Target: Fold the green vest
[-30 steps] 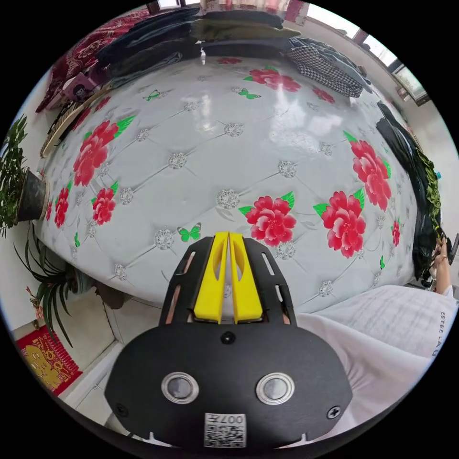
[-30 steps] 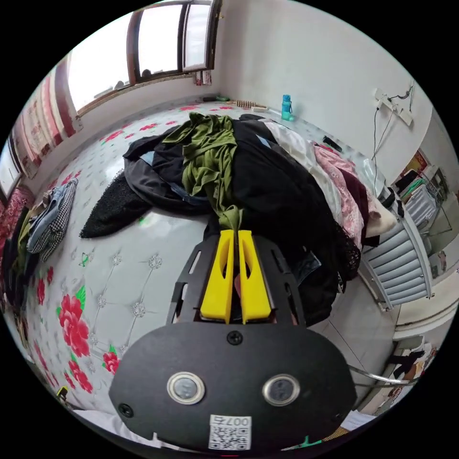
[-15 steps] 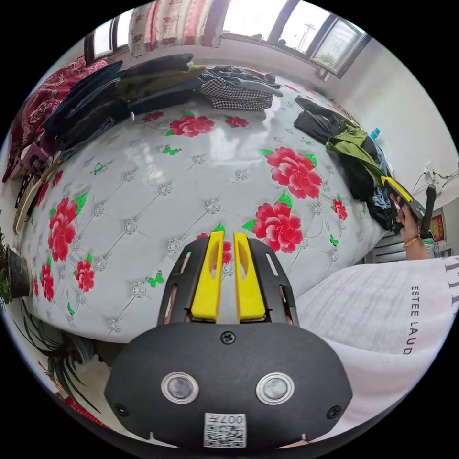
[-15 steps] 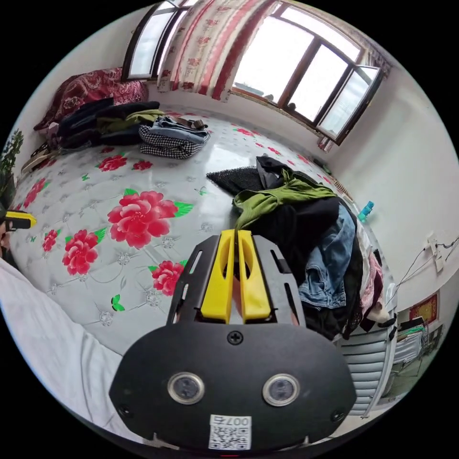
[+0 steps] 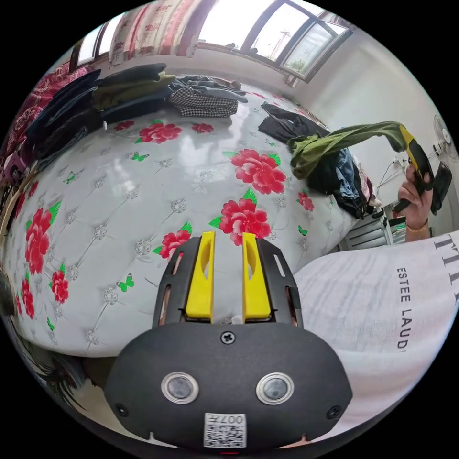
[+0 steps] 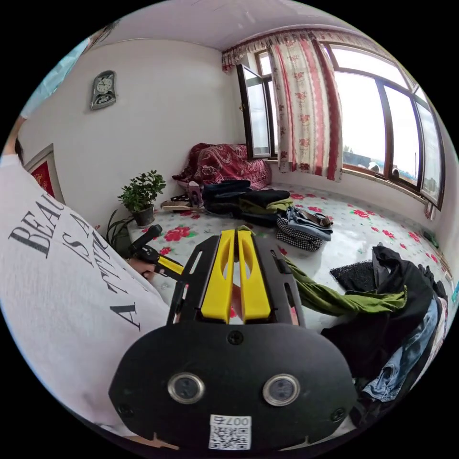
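The green vest [image 5: 334,143] is in your right gripper [image 6: 235,234]: the two yellow jaws are pressed together on one end of the cloth, and in the left gripper view you see this gripper held up in the air with the vest hanging from its tip. From there the vest runs as a long stretched band down to the pile of dark clothes [image 6: 397,311] at the edge of the bed [image 5: 143,191], where its other end lies on the heap. So I judge the step in hand is the pulling out of the vest from the pile; the folding itself is not begun.

Your left gripper [image 5: 228,239] holds nothing. Its jaws stand a little apart, with a narrow gap, above the bare flowered cover near you.

For the next move, you need to bring the vest fully free of the heap and over to the open part of the bed in front of you. The left gripper can take a second corner or shoulder, so that you spread the vest flat. The cloth may drag a dark garment with it, so lift it well clear.
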{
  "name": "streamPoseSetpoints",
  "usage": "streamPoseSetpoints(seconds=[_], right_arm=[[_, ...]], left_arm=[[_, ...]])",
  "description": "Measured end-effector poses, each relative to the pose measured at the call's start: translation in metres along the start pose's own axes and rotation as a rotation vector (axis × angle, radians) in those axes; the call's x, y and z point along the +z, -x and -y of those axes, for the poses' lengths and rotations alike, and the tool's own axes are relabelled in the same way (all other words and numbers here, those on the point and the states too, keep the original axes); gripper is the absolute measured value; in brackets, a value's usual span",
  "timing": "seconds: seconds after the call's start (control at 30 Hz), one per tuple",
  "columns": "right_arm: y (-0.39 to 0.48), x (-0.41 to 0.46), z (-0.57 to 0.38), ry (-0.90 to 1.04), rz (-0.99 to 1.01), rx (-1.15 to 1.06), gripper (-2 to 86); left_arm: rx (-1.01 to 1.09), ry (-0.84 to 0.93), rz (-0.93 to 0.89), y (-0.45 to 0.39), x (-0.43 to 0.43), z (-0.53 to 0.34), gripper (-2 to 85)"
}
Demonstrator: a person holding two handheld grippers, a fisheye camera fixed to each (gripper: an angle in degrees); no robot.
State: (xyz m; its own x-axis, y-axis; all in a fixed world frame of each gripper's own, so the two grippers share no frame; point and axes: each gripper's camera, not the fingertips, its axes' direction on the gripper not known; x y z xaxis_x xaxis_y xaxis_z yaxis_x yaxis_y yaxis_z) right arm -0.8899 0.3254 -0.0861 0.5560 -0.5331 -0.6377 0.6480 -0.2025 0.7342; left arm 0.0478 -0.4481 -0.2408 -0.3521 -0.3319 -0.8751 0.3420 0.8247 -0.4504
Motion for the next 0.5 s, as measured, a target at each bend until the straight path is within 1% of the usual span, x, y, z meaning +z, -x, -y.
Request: streamPoseSetpoints(seconds=[0.1, 0.17, 0.37, 0.5], right_arm=[[0.006, -0.022, 0.009, -0.057, 0.041, -0.031, -0.3], [0.005, -0.036, 0.015, -0.088, 0.105, -0.027, -0.3], [0.012, -0.056, 0.021, -0.152, 0.205, -0.06, -0.3], [0.015, -0.063, 0.022, -0.156, 0.246, -0.084, -0.3]], left_arm=[[0.082, 0.038, -0.079, -0.008, 0.01, 0.006, 12.2], [0.158, 0.034, -0.118, -0.02, 0.013, 0.008, 13.2], [0.276, -0.049, -0.096, -0.031, 0.002, 0.027, 14.7], [0.323, -0.08, -0.138, -0.022, -0.006, 0.044, 13.5]])
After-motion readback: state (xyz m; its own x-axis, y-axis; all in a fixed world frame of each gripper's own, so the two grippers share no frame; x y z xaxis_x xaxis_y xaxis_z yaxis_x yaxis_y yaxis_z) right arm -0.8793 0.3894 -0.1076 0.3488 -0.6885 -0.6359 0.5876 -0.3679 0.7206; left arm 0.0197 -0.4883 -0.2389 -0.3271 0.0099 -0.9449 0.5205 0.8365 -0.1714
